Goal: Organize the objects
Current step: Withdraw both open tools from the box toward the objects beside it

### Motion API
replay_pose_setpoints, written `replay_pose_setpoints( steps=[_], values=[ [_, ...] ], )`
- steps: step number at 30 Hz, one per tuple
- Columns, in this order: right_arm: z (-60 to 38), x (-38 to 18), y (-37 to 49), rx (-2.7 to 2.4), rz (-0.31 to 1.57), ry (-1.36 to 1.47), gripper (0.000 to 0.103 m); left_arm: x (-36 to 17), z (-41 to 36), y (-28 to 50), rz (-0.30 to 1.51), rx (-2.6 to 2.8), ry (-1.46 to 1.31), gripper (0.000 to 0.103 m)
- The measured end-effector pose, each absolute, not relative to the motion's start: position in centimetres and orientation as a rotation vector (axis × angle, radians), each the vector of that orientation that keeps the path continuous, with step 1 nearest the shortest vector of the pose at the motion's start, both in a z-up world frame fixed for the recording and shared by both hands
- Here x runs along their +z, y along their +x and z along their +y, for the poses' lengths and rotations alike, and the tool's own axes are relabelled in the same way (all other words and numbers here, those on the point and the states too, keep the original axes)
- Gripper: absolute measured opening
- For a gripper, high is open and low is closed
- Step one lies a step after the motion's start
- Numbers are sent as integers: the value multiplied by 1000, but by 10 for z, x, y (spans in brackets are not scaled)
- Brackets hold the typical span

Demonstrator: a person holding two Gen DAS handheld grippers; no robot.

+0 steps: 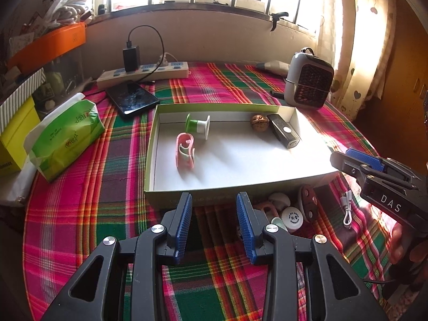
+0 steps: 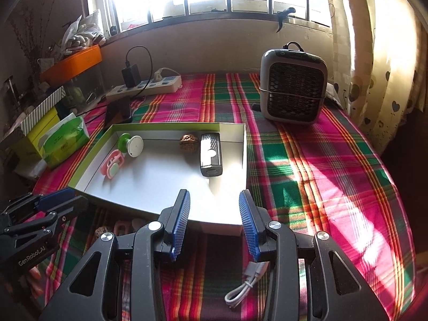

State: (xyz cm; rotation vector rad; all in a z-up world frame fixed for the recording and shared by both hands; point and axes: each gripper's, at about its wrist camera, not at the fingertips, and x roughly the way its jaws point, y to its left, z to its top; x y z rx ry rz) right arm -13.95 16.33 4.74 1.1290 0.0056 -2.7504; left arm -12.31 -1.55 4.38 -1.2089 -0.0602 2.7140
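A shallow white box with a green rim (image 1: 149, 171) (image 2: 244, 160) lies on the plaid tablecloth. Inside it are a pink clip (image 1: 184, 151) (image 2: 113, 167), a green and white spool (image 1: 198, 125) (image 2: 131, 143), a walnut (image 1: 259, 123) (image 2: 189, 140) and a black rectangular gadget (image 1: 283, 131) (image 2: 210, 155). My left gripper (image 1: 214, 203) hangs open just before the box's near wall, with nothing between its fingers. My right gripper (image 2: 214, 199) is open over the box's near right corner, also empty. Small items lie outside the box: a white round jar (image 1: 292, 215), a brown piece (image 1: 307, 204) and a short white cable (image 1: 347, 210) (image 2: 244, 285).
A grey mini heater (image 1: 307, 80) (image 2: 293, 83) stands at the back right. A power strip (image 1: 144, 73) (image 2: 144, 87), a phone (image 1: 132, 99) and a green tissue pack (image 1: 67, 136) (image 2: 67, 137) sit at the left. Stacked boxes and an orange bin (image 1: 48, 44) crowd the far left.
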Motion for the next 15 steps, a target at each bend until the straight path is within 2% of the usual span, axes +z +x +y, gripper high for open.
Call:
replay_pose_setpoints(
  steps=[13,15],
  values=[
    [183,34,-114,-2785,-2,1162,40,35,-18,-110,-102,2662,-1201,33],
    [186,33,-109,-2793,-7,1155,48,33,-18,-110,-105,2655,-1201,33]
  ],
)
